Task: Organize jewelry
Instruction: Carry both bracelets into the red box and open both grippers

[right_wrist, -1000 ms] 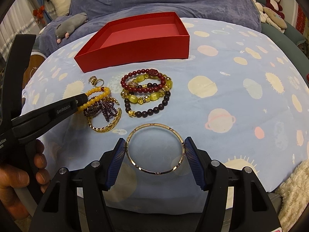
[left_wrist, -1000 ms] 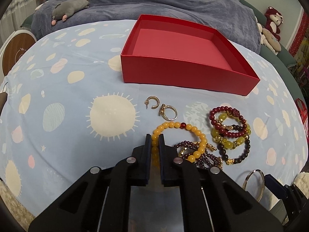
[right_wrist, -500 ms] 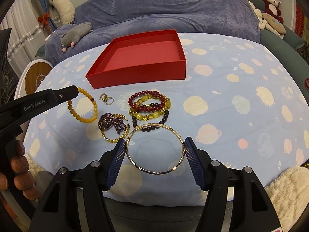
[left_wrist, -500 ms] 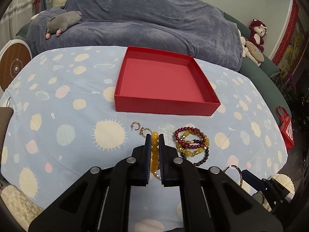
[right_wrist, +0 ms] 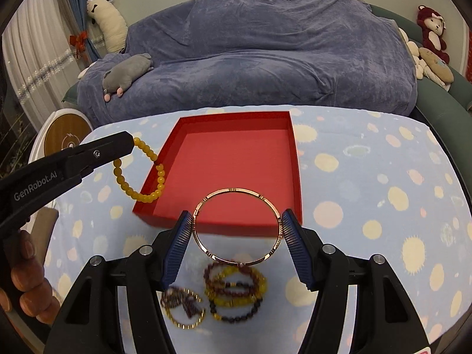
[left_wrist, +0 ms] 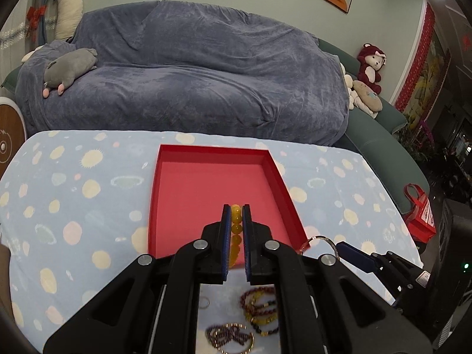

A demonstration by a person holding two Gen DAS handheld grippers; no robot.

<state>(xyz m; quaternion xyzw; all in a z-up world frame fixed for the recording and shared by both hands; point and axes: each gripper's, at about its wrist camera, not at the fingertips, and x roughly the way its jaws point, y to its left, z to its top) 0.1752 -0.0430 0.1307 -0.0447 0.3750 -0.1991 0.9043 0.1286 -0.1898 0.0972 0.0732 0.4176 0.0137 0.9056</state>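
Left wrist view: the left gripper pinches a yellow bead bracelet above the red box. The right gripper clasps a gold bangle (held just before the box's near wall), above blurred bracelets on the spotted blue cloth.

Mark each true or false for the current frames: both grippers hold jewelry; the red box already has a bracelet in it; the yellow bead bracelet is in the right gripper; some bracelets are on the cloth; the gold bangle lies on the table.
1. Both the left gripper and right gripper hold jewelry. True.
2. The red box holds a bracelet. False: its floor is bare.
3. The yellow bead bracelet is in the right gripper. False: the left grips it.
4. The beaded bracelets lie on the cloth. True.
5. The gold bangle lies on the table. False: it is held aloft by the right gripper.
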